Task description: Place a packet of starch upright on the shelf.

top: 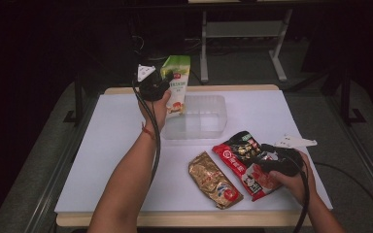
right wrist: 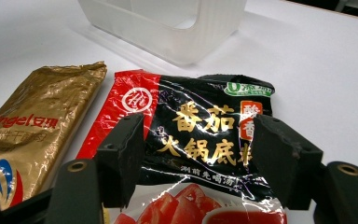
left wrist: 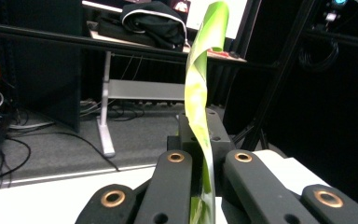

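Holding the green packet point(top: 176, 82) up off the tabletop point(top: 116, 145), my left tongs point(top: 161, 82) are clenched on it; in the left gripper view the thin green foil point(left wrist: 196, 107) rises edge-on from between the two black jaws, which are pressed together on its lower part, and it curls over at the top. From above, that packet hangs just past the left tongs, over the near left corner of the clear tub point(top: 201, 116), which sits on the tabletop right beside and beyond them. My right tongs point(top: 252, 162) rest low at the red and black pouch point(top: 243, 160), with the jaws spread wide. In the right gripper view the pouch point(right wrist: 205, 135) lies between the two pads point(right wrist: 121, 154), its crinkled upper part bridging the gap; I cannot tell whether the pads actually press its sides, so I read this pair as released around it rather than gripping. Just to the left of the right tongs lies a gold pouch point(right wrist: 32, 130), side by side with the red one and close to touching it. Straight ahead of the right tongs stands the tub point(right wrist: 168, 23), apart from both pouches. The two tongs are well apart from one another.
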Action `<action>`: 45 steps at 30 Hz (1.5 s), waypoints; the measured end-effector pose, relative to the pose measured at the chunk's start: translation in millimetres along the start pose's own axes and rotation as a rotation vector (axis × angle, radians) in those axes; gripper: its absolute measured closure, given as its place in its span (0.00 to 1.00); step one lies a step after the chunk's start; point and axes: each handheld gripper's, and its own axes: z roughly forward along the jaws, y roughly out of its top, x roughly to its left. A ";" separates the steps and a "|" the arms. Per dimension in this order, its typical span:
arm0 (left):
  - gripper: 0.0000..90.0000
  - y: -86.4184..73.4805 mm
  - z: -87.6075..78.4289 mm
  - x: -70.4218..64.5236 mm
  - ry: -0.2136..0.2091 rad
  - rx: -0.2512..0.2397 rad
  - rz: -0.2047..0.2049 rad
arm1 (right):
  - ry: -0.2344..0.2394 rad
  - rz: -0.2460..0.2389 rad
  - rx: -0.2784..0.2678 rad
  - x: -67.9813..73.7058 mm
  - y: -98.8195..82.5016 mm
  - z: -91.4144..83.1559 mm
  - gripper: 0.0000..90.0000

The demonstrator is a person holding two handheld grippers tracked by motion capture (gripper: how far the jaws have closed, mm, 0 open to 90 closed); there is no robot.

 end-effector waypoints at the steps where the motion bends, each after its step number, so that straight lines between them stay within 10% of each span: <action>1: 1.00 -1.7 1.0 -1.2 0.012 -0.011 0.000 | 0.002 0.000 0.001 -0.1 -0.1 0.3 0.38; 15: 0.99 -30.7 0.0 7.9 -0.058 0.071 -0.018 | 0.009 -0.007 0.007 1.3 0.2 1.8 0.37; 25: 0.98 -37.9 -18.2 17.2 -0.176 0.170 0.095 | 0.008 -0.006 0.017 2.8 0.1 3.6 0.37; 35: 0.98 -47.8 -21.1 34.1 -0.175 0.268 0.144 | 0.014 -0.011 0.024 3.8 0.0 6.1 0.37; 45: 0.69 -45.9 0.6 24.7 -0.177 0.394 0.230 | 0.021 -0.016 0.042 3.3 -0.7 10.1 0.37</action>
